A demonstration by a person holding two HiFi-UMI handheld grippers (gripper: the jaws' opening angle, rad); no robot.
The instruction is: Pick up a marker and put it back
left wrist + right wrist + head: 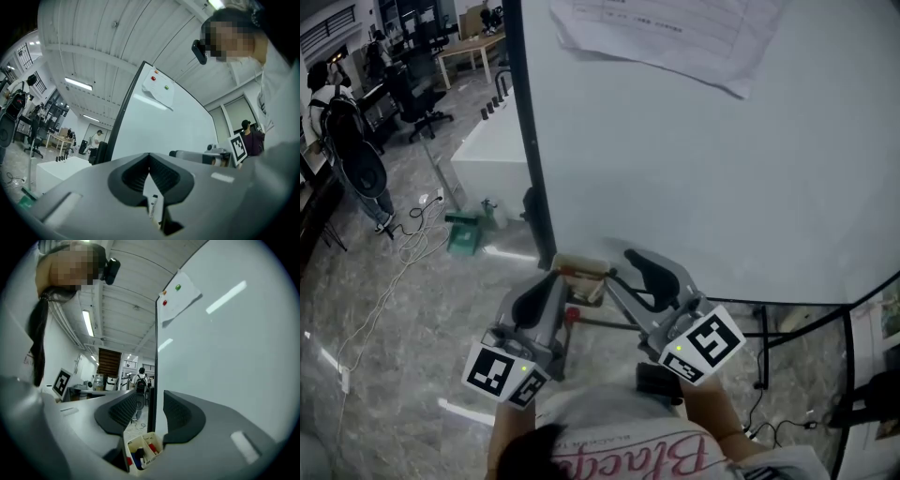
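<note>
A small white marker tray [581, 270] hangs at the lower left corner of the whiteboard [694, 141]. In the right gripper view the tray [149, 440] holds blue [136, 461], red [151, 449] and black markers, and sits just below and beyond the jaws. My right gripper [150, 411] [628, 267] stands open with nothing between its pads. My left gripper [553, 286] [149, 157] is to the left of the tray with its tips together. Through the gap under its pads shows a white marker with a black cap [153, 206]; whether it touches the jaws I cannot tell.
A black frame post [530, 141] runs up the whiteboard's left edge. Paper sheets [666, 37] hang near the top. On the marble floor to the left are a white block [492, 155], a green item [464, 232] and a white cable [403, 262]. Office chairs stand far left.
</note>
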